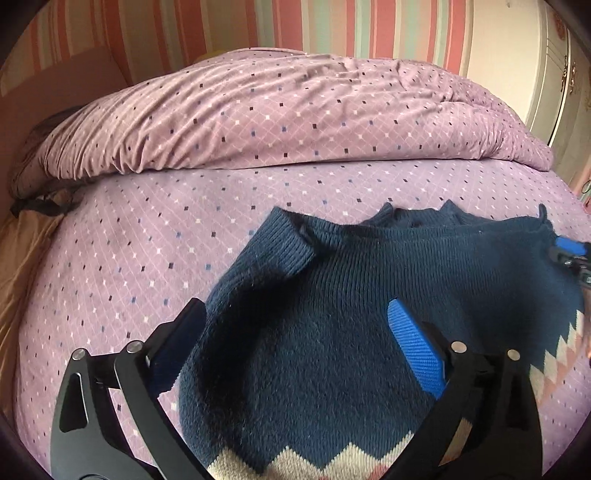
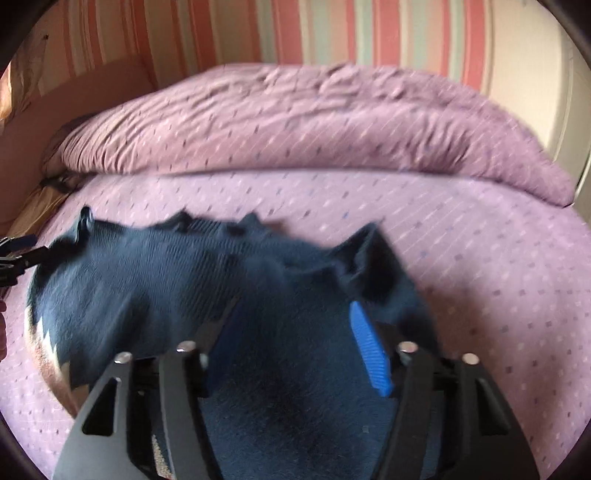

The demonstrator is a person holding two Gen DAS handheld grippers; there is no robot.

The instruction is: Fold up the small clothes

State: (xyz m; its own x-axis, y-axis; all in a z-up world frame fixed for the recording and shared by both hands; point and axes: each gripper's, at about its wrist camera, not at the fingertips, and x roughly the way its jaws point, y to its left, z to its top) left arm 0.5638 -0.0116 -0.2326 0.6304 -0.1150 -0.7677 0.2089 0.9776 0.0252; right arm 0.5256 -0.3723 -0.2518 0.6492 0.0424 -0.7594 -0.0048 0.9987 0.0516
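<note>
Sweater (image 1: 332, 332), navy knit with a cream and pink zigzag band, lies on the lilac diamond-print bedsheet (image 1: 122, 258), filling the lower middle and right of my left wrist view. At the left edge of that view a tan cloth (image 1: 22, 266) hangs beside the bed. My left gripper (image 1: 295, 332) hangs over the sweater's left part, jaws spread wide, pads clear of the knit. A ribbed sleeve cuff (image 1: 291, 243) lies folded over the body just above them. A bunched duvet (image 1: 295, 110) in the same print runs across the upper half, striped wallpaper (image 1: 332, 26) behind it. At the right edge, my right gripper's blue pad (image 1: 569, 245) meets the sweater's far corner. In the blurred right wrist view, my right gripper (image 2: 291, 343) sits over the sweater with jaws parted, pinching nothing.
</note>
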